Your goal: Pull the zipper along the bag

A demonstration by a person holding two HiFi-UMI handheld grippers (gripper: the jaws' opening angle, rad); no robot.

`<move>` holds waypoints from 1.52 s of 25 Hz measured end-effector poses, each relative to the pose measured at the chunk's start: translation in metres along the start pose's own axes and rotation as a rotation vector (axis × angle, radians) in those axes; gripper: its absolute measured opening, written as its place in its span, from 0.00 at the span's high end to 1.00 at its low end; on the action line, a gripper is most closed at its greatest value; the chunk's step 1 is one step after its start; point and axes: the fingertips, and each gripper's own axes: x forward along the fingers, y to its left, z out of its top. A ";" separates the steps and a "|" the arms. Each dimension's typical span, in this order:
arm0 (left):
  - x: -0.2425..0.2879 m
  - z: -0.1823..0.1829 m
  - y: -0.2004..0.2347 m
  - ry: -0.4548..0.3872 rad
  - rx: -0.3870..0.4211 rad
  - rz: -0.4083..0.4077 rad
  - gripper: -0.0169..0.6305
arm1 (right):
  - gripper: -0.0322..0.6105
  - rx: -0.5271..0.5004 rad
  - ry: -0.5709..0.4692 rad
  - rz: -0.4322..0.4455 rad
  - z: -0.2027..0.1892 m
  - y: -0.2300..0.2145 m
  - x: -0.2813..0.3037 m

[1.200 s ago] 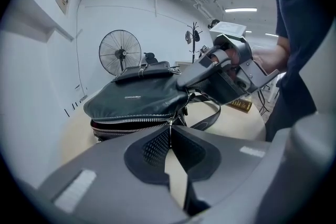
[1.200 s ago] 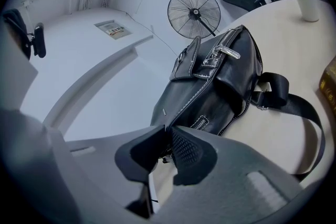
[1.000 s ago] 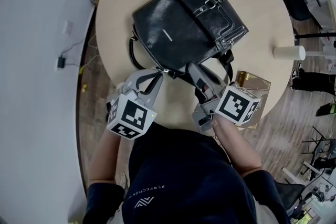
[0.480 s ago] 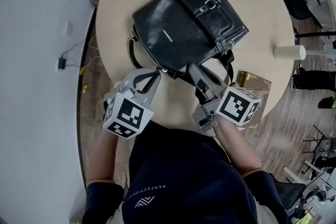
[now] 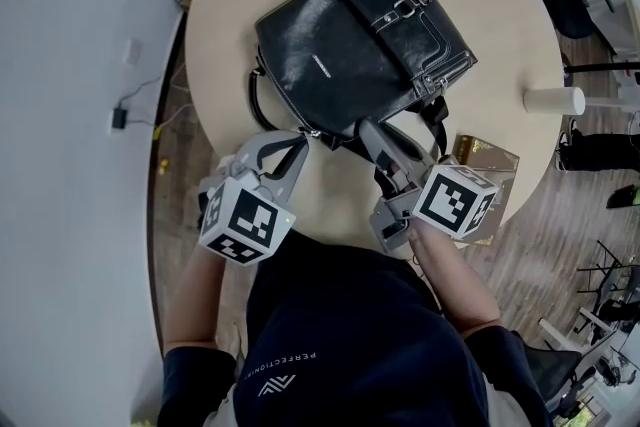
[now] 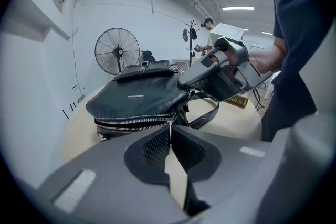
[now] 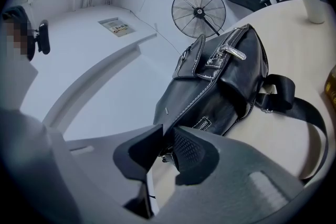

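A black leather bag (image 5: 360, 45) lies on the round wooden table (image 5: 500, 15). Its silver zipper (image 6: 136, 122) runs along the near side. My left gripper (image 5: 300, 137) is at the bag's near left corner, shut on the thin metal zipper pull (image 6: 169, 131), which hangs between its pads. My right gripper (image 5: 378, 133) is at the near right corner. Its jaws are opening, and the bag's (image 7: 220, 86) lower edge sits in the narrow gap between them (image 7: 167, 136).
The bag's strap (image 7: 294, 107) loops onto the table at the right. A gold box (image 5: 480, 160) and a white cylinder (image 5: 552, 100) sit near the table's right edge. The table's near edge is just under both grippers. A standing fan (image 6: 117, 51) is beyond the table.
The bag has shifted slightly to the right and away. Both grippers have stayed almost where they were, at its near corners.
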 end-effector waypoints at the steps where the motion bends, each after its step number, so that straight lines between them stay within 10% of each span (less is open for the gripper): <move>1: 0.000 0.000 -0.001 -0.002 -0.001 0.001 0.93 | 0.84 -0.002 0.004 0.006 0.000 0.000 0.001; 19: 0.001 0.003 -0.010 -0.012 -0.023 0.003 0.93 | 0.71 -0.267 0.122 0.009 -0.039 0.023 0.015; 38: 0.000 0.002 -0.010 -0.027 -0.020 -0.007 0.93 | 0.84 -0.093 0.109 0.027 -0.030 0.020 0.016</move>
